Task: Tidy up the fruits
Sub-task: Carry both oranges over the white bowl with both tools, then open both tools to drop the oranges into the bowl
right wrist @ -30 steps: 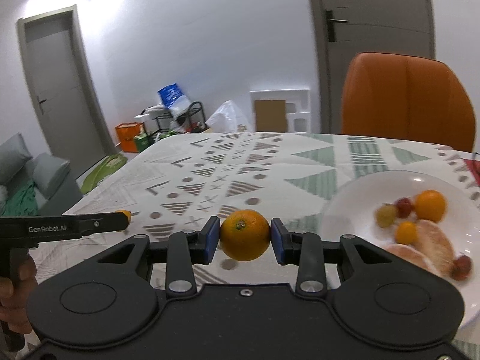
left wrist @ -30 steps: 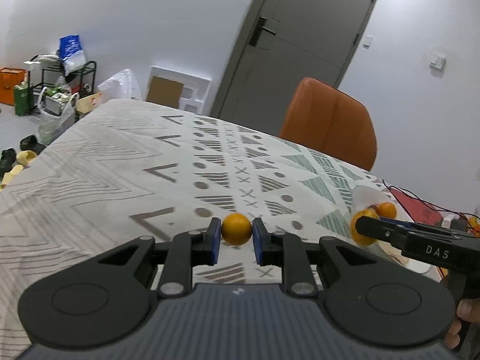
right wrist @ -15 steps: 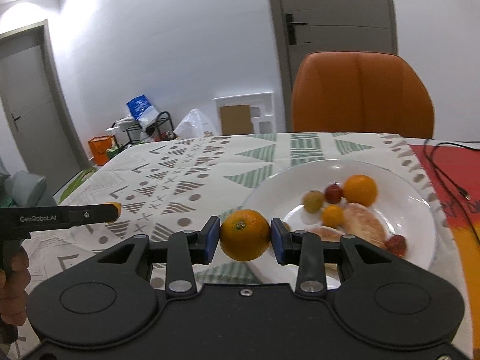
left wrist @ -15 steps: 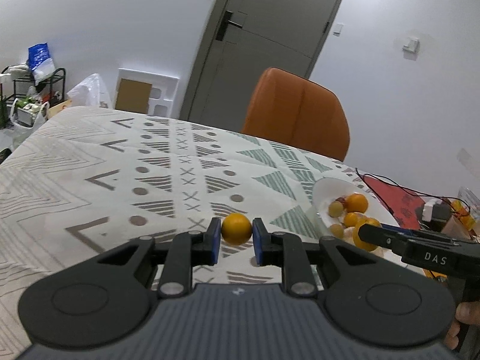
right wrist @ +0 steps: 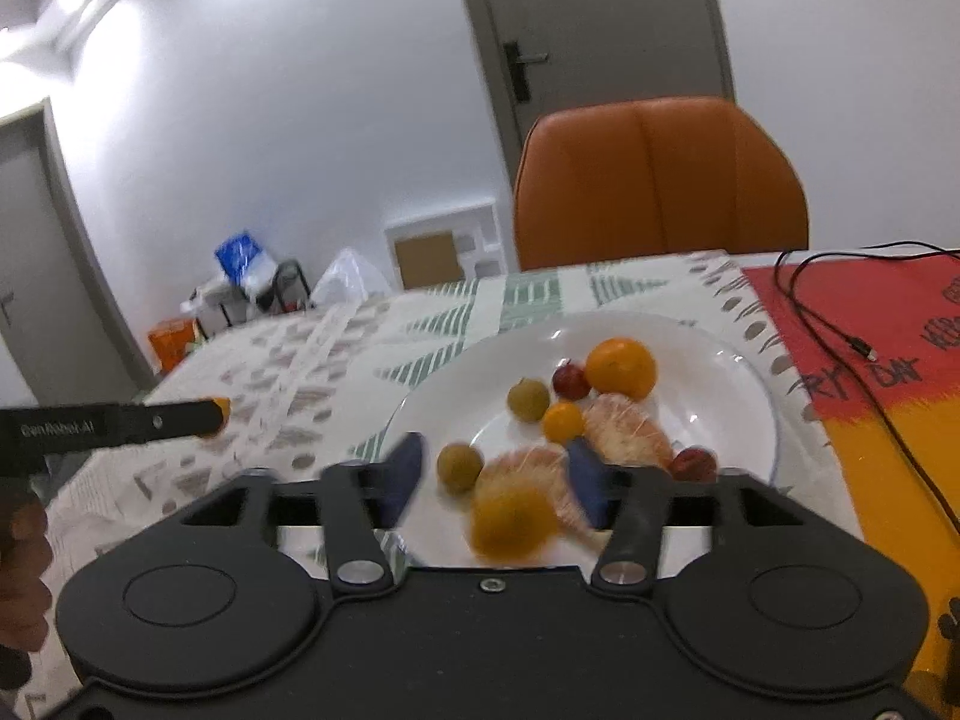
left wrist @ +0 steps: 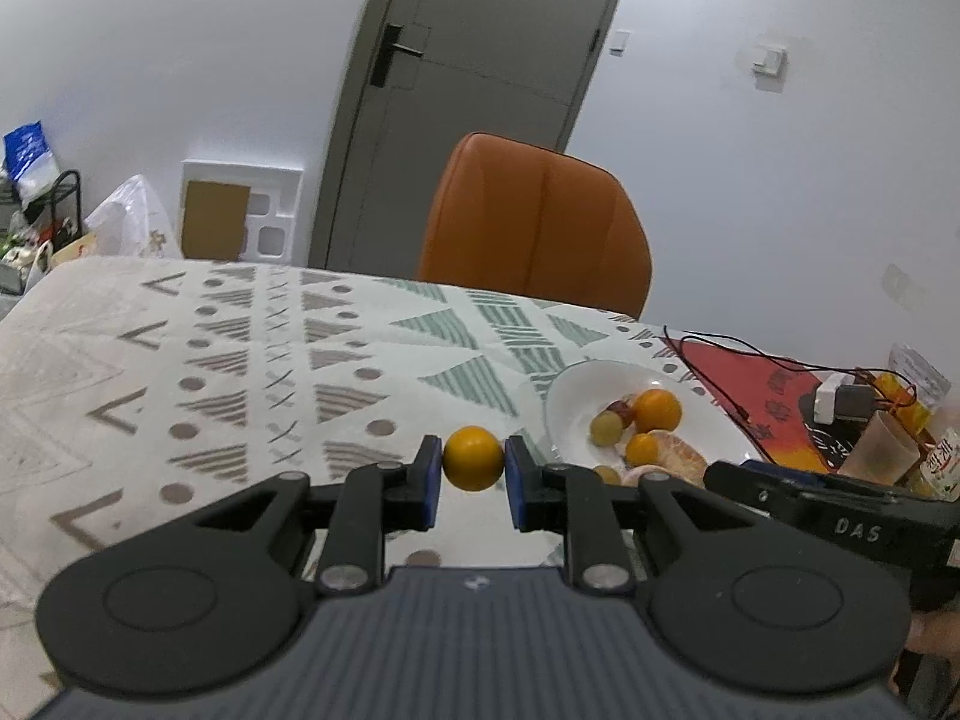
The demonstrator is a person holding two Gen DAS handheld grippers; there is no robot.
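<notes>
Clamped between left gripper (left wrist: 473, 473) jaws: small round yellow-orange fruit (left wrist: 473, 458), white round plate (left wrist: 564, 405) ahead-right; right gripper (right wrist: 493, 474) jaws apart, blurred orange (right wrist: 511, 521) loose over it.

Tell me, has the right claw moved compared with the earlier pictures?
Yes. The right claw came over the white plate, and it opened, dropping its orange.

White walls enclose the room. A grey door with a black lever handle (left wrist: 480, 60) stands behind an orange leather chair (left wrist: 534, 228). A white foam packing frame (left wrist: 240, 216) leans against the wall beside a cluttered black wire rack (right wrist: 288, 288).
</notes>
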